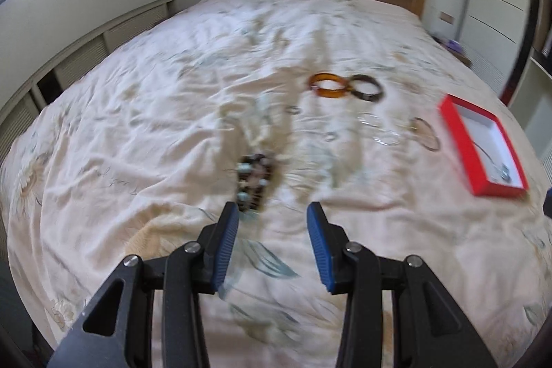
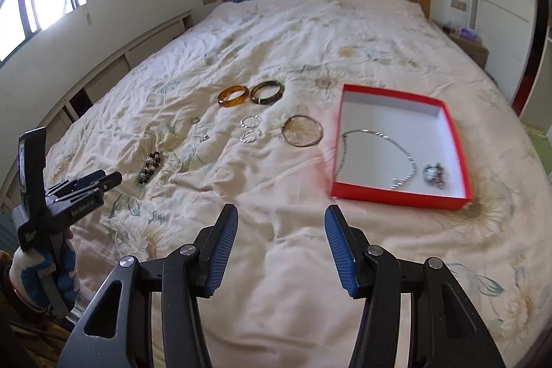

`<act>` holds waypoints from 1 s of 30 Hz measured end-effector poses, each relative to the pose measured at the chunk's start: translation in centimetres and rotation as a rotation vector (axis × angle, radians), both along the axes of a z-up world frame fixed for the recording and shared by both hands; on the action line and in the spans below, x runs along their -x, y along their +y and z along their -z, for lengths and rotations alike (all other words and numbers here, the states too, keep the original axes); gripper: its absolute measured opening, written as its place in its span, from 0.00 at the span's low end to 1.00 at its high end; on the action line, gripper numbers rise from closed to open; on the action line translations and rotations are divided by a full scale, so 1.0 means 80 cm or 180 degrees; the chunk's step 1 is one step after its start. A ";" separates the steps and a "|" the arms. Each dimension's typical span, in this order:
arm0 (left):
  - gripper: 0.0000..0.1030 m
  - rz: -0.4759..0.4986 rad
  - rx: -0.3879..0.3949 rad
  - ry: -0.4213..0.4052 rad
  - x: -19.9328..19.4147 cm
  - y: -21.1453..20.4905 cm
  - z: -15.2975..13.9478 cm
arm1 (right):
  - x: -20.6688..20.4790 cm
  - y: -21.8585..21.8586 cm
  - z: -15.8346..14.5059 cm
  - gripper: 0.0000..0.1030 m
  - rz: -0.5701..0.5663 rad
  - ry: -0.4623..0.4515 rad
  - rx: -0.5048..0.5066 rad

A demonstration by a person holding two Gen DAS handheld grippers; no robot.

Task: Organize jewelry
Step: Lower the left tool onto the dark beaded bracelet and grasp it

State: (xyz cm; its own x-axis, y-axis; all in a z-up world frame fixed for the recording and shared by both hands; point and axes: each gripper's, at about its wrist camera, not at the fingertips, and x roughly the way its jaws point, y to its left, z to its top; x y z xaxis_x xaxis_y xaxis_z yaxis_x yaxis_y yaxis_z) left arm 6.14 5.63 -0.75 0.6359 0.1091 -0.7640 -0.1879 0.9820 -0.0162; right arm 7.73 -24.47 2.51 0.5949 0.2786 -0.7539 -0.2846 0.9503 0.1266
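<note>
We saw a red box (image 2: 396,192) open on the bedspread, holding a silver chain (image 2: 376,140) and a beaded piece (image 2: 435,176). Left of it lay 2 bangles, amber (image 2: 233,96) and dark (image 2: 267,92), touching, and a beaded bracelet (image 2: 149,168) far left.

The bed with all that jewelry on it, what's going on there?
A person is sorting jewelry into a red box with two handheld grippers. A silver necklace and a dark beaded piece already lie inside. The left gripper, open and empty, points at the beaded bracelet; the right gripper is open too.
</note>
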 end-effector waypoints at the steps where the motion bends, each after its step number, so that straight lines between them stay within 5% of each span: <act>1: 0.38 -0.0029 0.0016 0.0005 -0.005 0.008 0.005 | -0.007 0.004 0.006 0.51 -0.0027 0.0026 -0.0008; 5: 0.46 -0.0116 0.0061 0.0053 -0.023 0.026 0.022 | -0.031 0.021 0.028 0.51 -0.0151 0.0122 -0.0022; 30: 0.47 -0.0108 0.0330 0.0486 -0.102 0.060 0.095 | -0.135 0.095 0.112 0.51 -0.0568 0.0466 -0.0123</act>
State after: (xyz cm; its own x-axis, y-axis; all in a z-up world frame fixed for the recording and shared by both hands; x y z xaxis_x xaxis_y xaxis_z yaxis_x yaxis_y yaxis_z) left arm 14.32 10.40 -8.33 0.5089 0.0443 -0.8597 -0.2290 0.9697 -0.0856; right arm 18.56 -16.87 -6.45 0.4187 0.4000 -0.8153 -0.4237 0.8801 0.2142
